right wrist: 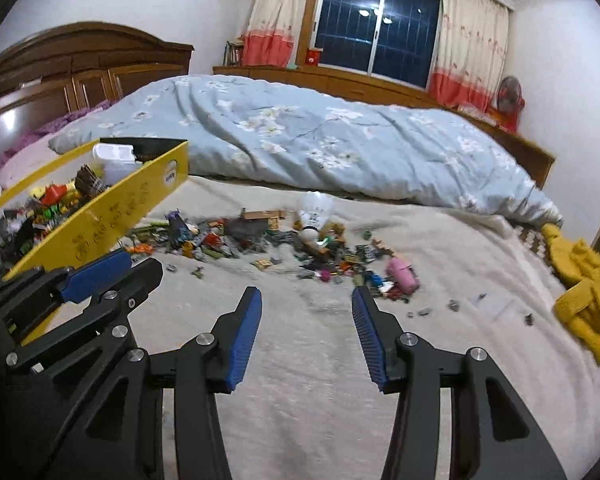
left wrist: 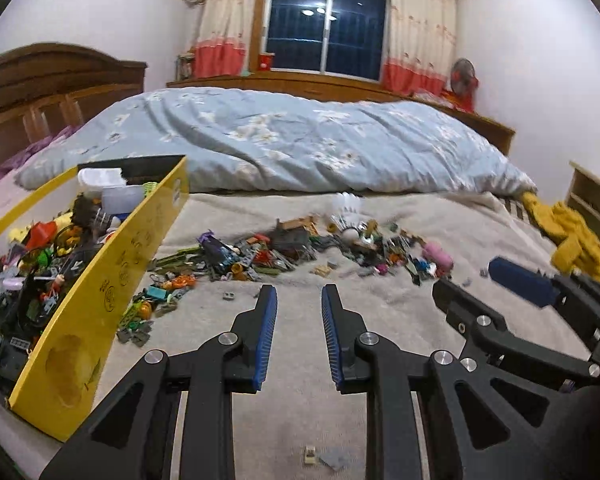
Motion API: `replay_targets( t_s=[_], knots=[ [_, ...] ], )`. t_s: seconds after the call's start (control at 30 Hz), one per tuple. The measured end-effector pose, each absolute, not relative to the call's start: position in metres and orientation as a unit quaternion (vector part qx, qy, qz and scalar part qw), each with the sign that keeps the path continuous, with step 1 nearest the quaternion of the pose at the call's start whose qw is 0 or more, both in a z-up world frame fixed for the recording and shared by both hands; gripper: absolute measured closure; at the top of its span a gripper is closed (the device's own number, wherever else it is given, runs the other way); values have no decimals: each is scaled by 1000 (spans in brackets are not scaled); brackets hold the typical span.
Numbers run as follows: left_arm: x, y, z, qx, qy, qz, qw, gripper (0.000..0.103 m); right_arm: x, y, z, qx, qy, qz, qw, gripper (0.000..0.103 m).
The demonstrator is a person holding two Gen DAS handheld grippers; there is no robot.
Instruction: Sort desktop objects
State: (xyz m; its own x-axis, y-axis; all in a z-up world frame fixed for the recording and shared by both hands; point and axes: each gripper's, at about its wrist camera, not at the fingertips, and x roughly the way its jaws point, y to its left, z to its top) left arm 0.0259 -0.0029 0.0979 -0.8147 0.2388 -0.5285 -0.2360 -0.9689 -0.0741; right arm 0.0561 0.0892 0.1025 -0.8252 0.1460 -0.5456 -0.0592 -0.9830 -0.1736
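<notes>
A scatter of small toy bricks and figures (left wrist: 284, 250) (right wrist: 260, 240) lies across the beige bed cover, with a white shuttlecock (left wrist: 350, 210) (right wrist: 315, 212) and a pink toy (left wrist: 438, 254) (right wrist: 402, 274) among them. A yellow box (left wrist: 112, 280) (right wrist: 112, 216) at the left holds several more toys. My left gripper (left wrist: 299, 296) hovers open over bare cover just short of the pile, nothing between its blue pads. My right gripper (right wrist: 306, 300) stands open wider, also empty, near the pile's front edge. Each gripper shows at the side of the other's view.
A blue flowered quilt (left wrist: 284, 140) is heaped behind the pile. A yellow cloth (left wrist: 576, 236) (right wrist: 584, 292) lies at the bed's right edge. A few stray small pieces (left wrist: 320, 458) (right wrist: 454, 304) sit on the cover near the grippers. A wooden headboard stands far left.
</notes>
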Motion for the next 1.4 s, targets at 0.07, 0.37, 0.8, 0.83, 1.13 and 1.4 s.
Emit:
replay_targets(
  t_s=[0.07, 0.37, 0.8, 0.83, 1.13, 1.4],
  knots=[
    [29, 4, 95, -283, 28, 950, 127, 79, 60, 91, 97, -290, -89, 951, 52, 56],
    [42, -41, 58, -385, 15, 902, 194, 79, 99, 67, 29, -366, -137, 914, -111, 47],
    [83, -54, 13, -393, 95, 866, 296, 89, 102, 61, 0, -366, -108, 905, -187, 60],
    [84, -49, 13, -391, 102, 863, 302, 89, 102, 58, -1, -360, -110, 906, -190, 60],
    [69, -31, 5, -397, 68, 864, 302, 87, 84, 67, -4, -355, -77, 921, -142, 88],
    [62, -17, 4, -389, 69, 873, 285, 89, 94, 94, 4, -347, -75, 930, -97, 88]
  ],
)
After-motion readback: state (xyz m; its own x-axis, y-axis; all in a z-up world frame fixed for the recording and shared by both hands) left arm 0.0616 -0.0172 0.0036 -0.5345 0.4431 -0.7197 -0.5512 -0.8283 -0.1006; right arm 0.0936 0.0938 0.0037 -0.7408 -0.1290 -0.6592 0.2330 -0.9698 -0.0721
